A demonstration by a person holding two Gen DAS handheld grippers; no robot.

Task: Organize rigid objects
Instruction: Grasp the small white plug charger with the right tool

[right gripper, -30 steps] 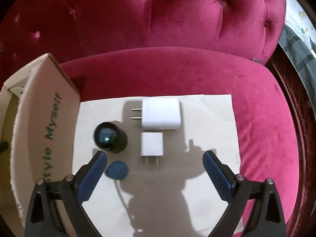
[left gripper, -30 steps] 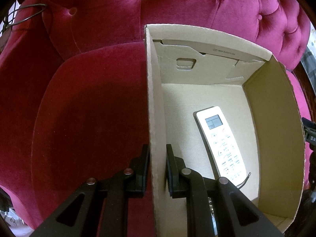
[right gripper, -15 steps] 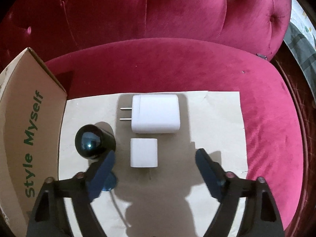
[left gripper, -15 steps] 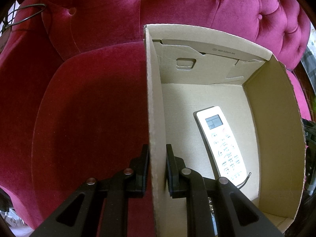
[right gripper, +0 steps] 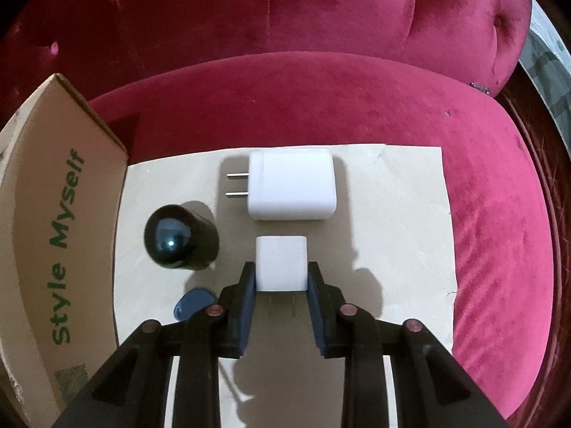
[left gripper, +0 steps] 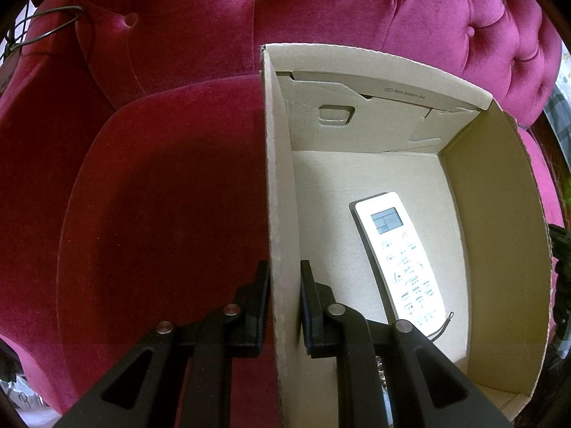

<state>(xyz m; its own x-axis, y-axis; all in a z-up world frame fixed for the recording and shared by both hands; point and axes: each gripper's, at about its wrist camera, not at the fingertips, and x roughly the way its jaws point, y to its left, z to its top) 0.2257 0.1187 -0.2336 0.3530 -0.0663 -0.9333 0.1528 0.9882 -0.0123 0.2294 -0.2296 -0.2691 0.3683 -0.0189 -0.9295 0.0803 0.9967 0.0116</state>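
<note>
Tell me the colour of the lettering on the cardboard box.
Green, printed on the cardboard box; clearest in the right wrist view.

A crimson velvet sofa (right gripper: 321, 107) fills both views, its tufted backrest (left gripper: 321, 10) dimpled with fabric buttons. A flat beige sheet of paper (right gripper: 410, 232) lies on the seat cushion (left gripper: 160, 214), its far edge parallel to the backrest. At the far left corner of the sofa, a thin dark wire loop (left gripper: 53, 25) hangs over the arm. Past the sofa's right edge, a strip of grey patterned cloth (right gripper: 546, 67) shows, too blurred to identify.
</note>
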